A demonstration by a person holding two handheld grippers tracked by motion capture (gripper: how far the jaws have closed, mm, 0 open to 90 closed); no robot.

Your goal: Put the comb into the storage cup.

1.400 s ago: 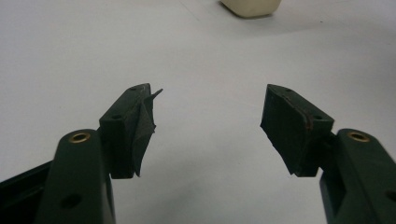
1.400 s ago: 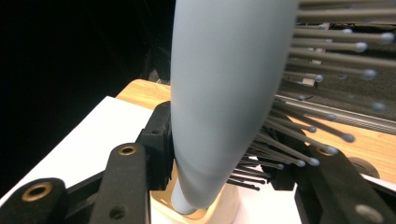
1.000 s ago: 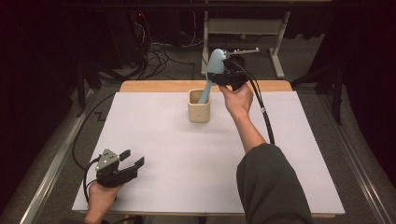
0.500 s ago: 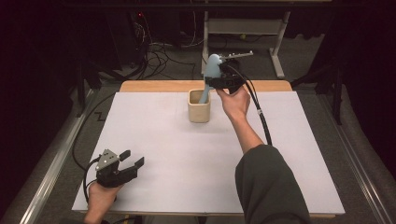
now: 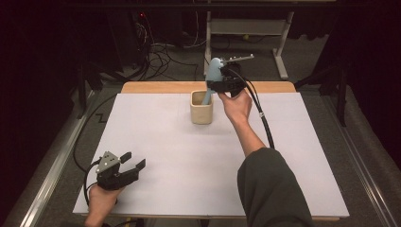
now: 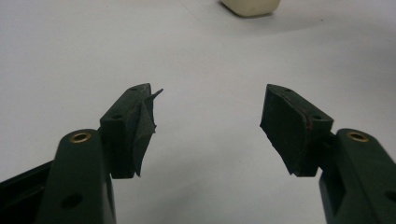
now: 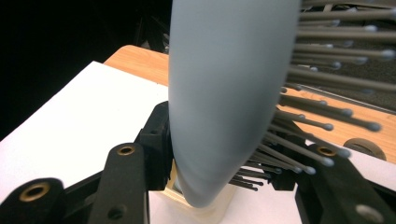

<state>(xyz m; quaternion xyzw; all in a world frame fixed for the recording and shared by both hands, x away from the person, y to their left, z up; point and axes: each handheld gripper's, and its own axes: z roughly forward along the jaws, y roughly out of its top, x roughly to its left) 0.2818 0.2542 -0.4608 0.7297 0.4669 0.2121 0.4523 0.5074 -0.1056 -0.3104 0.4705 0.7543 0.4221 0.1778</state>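
The light-blue hairbrush is clamped in the right gripper just above the cream cup, its handle already dipped inside the cup's mouth while the bristled head stands up and leans toward the far edge of the table. In the right gripper view the brush is seen squeezed between the two black jaws, bristles fanning off to one side, the cup's rim directly below.

Down at the near left corner, the left gripper is held low over the white surface, jaws spread wide with nothing between them; the cup's base is glimpsed far ahead of it.

To finish this well, the handle should be guided straight down until it is felt to bottom out, and the lean should be eased onto the rim before the jaws are loosened. The cup looks light and is not braced, so sideways pressure is best avoided; a top-heavy brush dropped early could tip it.
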